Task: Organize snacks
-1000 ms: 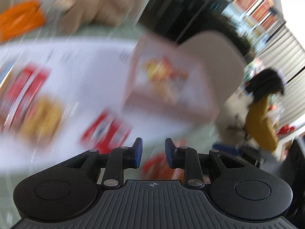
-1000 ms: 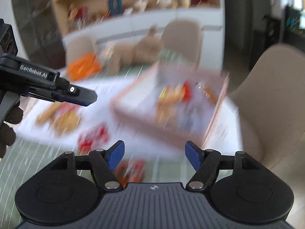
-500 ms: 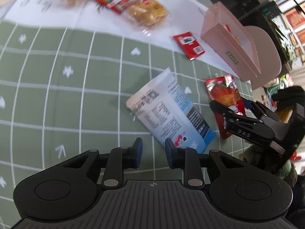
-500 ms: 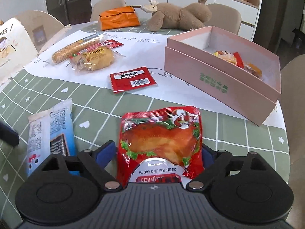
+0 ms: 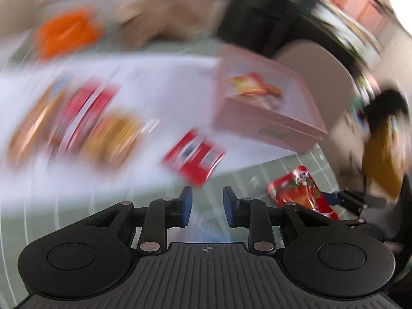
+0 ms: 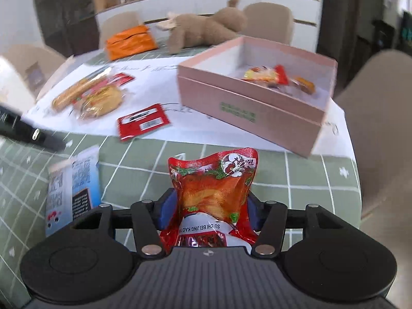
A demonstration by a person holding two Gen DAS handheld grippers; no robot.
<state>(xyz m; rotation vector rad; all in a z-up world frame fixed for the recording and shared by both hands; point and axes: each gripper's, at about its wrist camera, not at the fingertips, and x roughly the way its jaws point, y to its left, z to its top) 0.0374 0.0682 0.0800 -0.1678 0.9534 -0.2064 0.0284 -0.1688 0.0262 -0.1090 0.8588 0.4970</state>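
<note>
R gripper (image 6: 209, 211) is clamped on the red roast-duck snack pouch (image 6: 215, 193), fingers pressing both sides so the pouch bows. Pouch is held above the green grid tablecloth (image 6: 309, 180), long axis pointing away from the camera toward the pink box (image 6: 247, 110), top seal at the far end. Box is open-topped, a few snacks inside, sitting near the table's right edge. Open cloth lies btw pouch and box. Small red sachet (image 6: 143, 123) lies left of the box; blue-white packet (image 6: 73, 188) at left. L gripper (image 5: 205, 203), heavily blurred view: fingers slightly apart, holding nothing.
</note>
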